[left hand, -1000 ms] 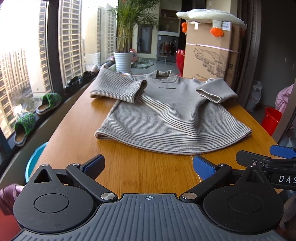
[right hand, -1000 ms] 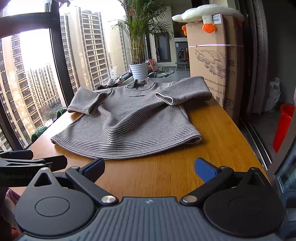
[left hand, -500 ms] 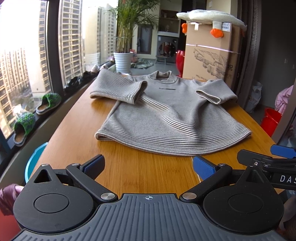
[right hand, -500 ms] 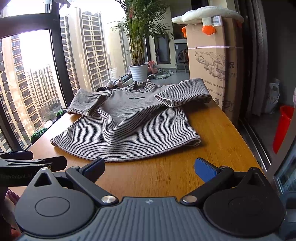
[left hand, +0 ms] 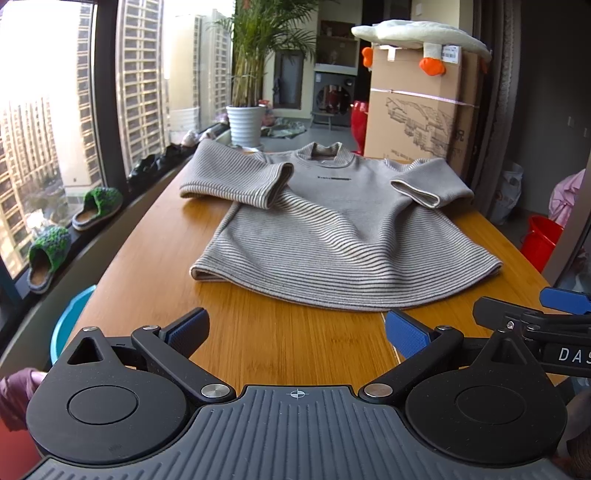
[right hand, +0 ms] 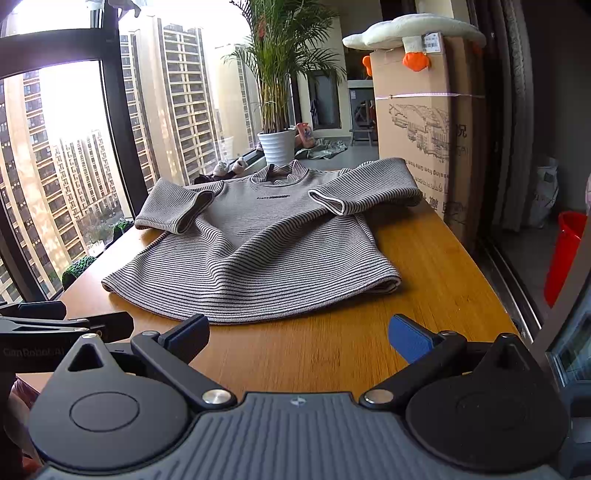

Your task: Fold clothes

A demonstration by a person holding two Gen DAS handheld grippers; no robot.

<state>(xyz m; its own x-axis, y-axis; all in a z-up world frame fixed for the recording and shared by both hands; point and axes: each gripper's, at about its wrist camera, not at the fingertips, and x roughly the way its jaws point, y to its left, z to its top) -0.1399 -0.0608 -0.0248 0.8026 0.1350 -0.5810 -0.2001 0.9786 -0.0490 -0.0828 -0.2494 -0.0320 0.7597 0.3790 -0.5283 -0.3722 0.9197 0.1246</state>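
A grey striped sweater (left hand: pixel 332 236) lies face up on the wooden table (left hand: pixel 155 258), collar at the far end and both sleeves folded in across the chest. The right wrist view shows the same sweater (right hand: pixel 258 258) on the table (right hand: pixel 436 280). My left gripper (left hand: pixel 295 330) is open, hovering over bare wood just short of the hem, nothing between its blue pads. My right gripper (right hand: pixel 299 332) is also open and empty, a little before the hem. Each view catches the other gripper at its edge: the right gripper (left hand: pixel 554 306) and the left gripper (right hand: pixel 55 317).
A tall cardboard box (left hand: pixel 417 122) topped by a plush duck (left hand: pixel 417 33) stands at the table's far right. A potted palm (left hand: pixel 247 122) sits behind the sweater. Windows and slippers (left hand: pixel 48 254) line the left side. A blue basin (left hand: pixel 70 325) and red bucket (left hand: pixel 543 240) sit on the floor.
Both grippers have crept slightly forward toward the sweater's hem. Their jaws stay wide open and the sweater has not moved.
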